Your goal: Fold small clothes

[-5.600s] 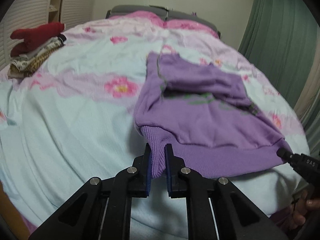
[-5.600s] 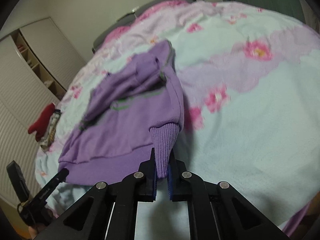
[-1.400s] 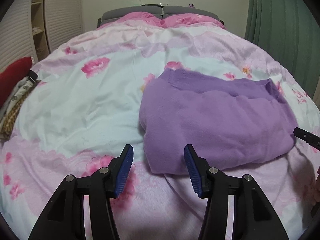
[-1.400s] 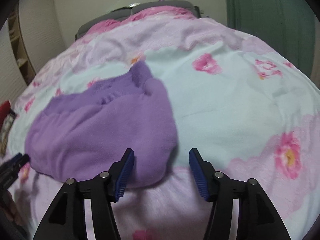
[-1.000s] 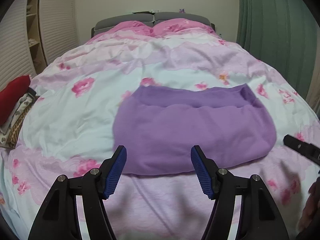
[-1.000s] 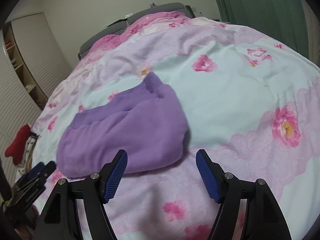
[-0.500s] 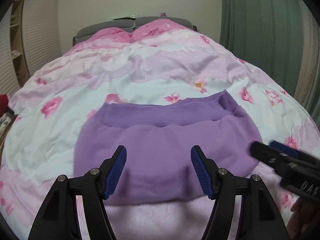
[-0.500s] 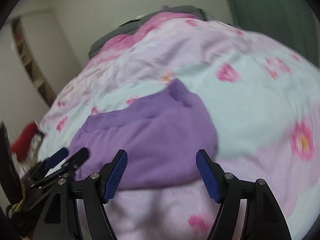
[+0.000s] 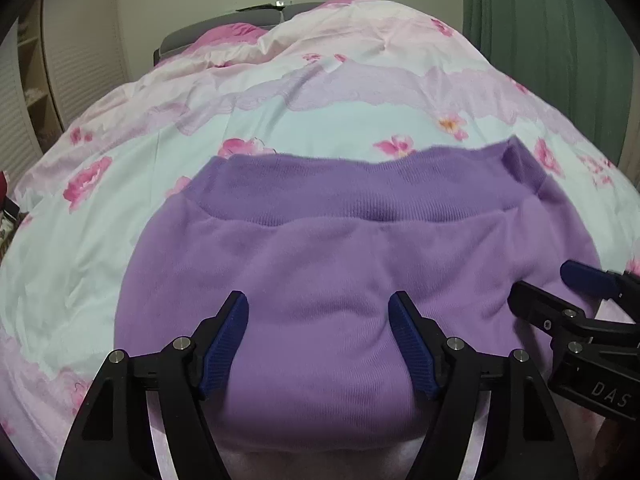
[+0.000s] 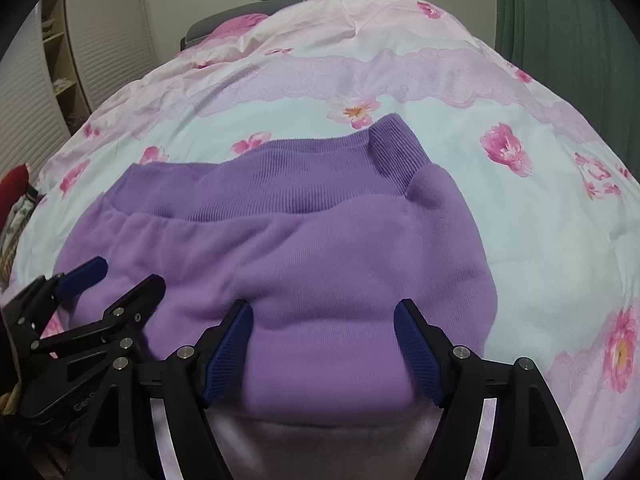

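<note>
Both grippers have closed in on your folded purple sweater [image 9: 320, 272] on the bed [image 9: 120, 216]. Left gripper [image 9: 319, 344] and right gripper [image 10: 323, 346] jaws are opening, straddling its near edge without gripping.

The folded knit sweater [image 9: 340, 264] is plain purple, its ribbed band a shade deeper. It lies on a quilted bed cover [image 9: 132, 208] banded in pale mint and pink-lilac with scattered pink flowers. Black grippers carry blue ribbed fingers [image 10: 226, 356]; a curtain [image 9: 548, 48] is green.
</note>
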Tool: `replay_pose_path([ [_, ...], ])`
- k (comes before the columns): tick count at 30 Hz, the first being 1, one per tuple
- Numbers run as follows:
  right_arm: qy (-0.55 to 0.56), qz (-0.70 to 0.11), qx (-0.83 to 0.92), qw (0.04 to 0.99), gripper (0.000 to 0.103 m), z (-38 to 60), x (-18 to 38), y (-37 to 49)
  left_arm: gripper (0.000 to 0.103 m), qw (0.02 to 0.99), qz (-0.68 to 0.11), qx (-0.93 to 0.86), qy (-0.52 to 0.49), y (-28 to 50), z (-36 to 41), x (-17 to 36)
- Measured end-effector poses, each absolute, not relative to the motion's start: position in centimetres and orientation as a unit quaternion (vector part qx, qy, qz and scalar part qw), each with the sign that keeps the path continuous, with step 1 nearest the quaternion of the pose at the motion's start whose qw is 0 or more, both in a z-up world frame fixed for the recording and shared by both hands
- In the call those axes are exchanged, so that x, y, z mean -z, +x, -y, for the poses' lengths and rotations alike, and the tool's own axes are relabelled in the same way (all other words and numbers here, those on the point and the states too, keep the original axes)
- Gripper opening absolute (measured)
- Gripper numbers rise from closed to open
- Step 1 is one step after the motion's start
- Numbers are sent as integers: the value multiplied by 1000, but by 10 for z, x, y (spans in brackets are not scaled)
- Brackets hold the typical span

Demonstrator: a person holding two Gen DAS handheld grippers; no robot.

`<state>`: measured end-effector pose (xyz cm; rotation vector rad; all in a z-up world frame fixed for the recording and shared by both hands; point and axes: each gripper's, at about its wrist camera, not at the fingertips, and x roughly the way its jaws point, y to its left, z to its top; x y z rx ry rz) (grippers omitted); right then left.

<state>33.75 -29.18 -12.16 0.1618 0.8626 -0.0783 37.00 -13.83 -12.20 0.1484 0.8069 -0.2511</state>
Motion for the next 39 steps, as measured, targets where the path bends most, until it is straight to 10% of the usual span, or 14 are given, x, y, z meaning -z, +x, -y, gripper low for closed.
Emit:
replay_pose_path([
  [26,327,-427,-90,838,84,383,166,318,73,915,-382,121,42,321,141,87],
  [31,364,-414,-147,822,100,387,173,334,73,913,-390,113,35,327,133,93],
  [39,374,-415,-146,816,88,381,173,324,73,912,-394,108,26,328,121,99],
])
